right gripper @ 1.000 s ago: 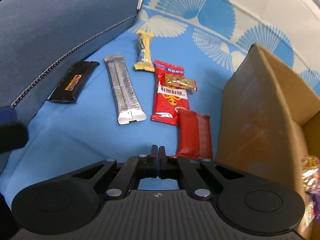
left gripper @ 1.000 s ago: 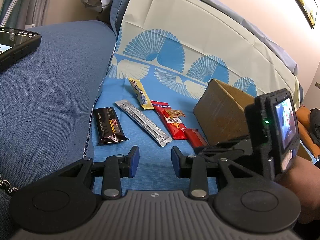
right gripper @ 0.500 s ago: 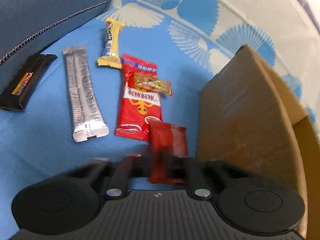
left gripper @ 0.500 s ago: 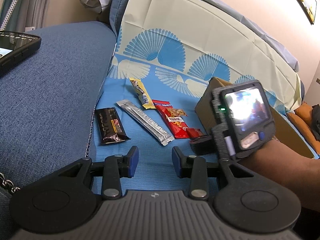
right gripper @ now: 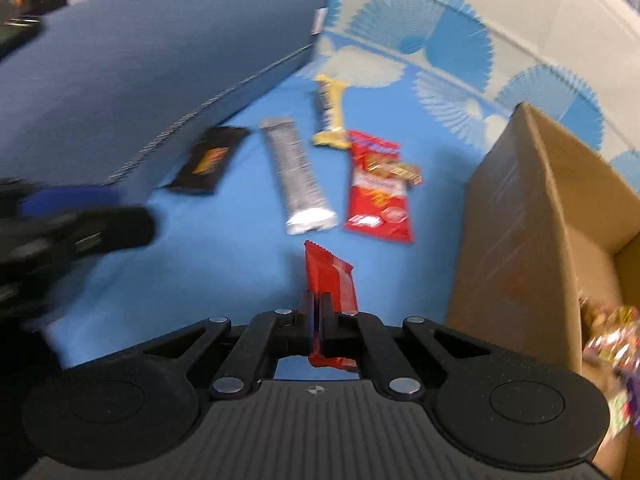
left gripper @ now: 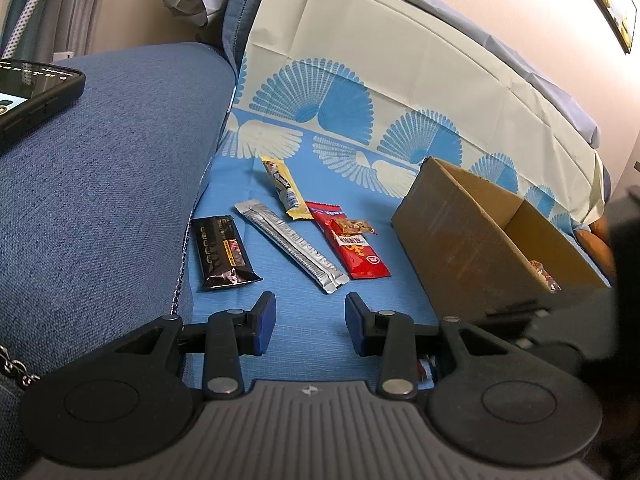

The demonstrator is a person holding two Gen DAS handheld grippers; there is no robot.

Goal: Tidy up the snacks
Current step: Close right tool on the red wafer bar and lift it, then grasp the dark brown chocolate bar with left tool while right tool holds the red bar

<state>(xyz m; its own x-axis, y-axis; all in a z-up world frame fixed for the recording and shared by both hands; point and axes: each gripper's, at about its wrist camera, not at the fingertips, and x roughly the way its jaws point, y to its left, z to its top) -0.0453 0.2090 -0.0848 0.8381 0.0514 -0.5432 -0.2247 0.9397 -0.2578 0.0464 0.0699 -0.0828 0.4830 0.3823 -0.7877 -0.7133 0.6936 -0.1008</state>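
My right gripper (right gripper: 317,322) is shut on a plain red snack packet (right gripper: 330,280), lifted off the blue cloth to the left of the cardboard box (right gripper: 532,216). On the cloth lie a black bar (left gripper: 222,252), a silver stick pack (left gripper: 292,244), a yellow bar (left gripper: 286,188) and a red packet (left gripper: 354,246) with a small brown candy (left gripper: 354,226) on top. My left gripper (left gripper: 310,322) hovers open just short of these snacks, nothing between its fingers. The right gripper's body shows blurred at the right edge of the left wrist view.
A blue cushion (left gripper: 100,184) rises on the left with a black phone (left gripper: 32,92) on it. The box (left gripper: 492,240) holds several wrapped snacks (right gripper: 608,332). A patterned cloth (left gripper: 400,92) drapes up the back.
My right gripper closed on the plain red packet and raised it off the cloth, drawing back toward the near side. The left gripper stayed put.
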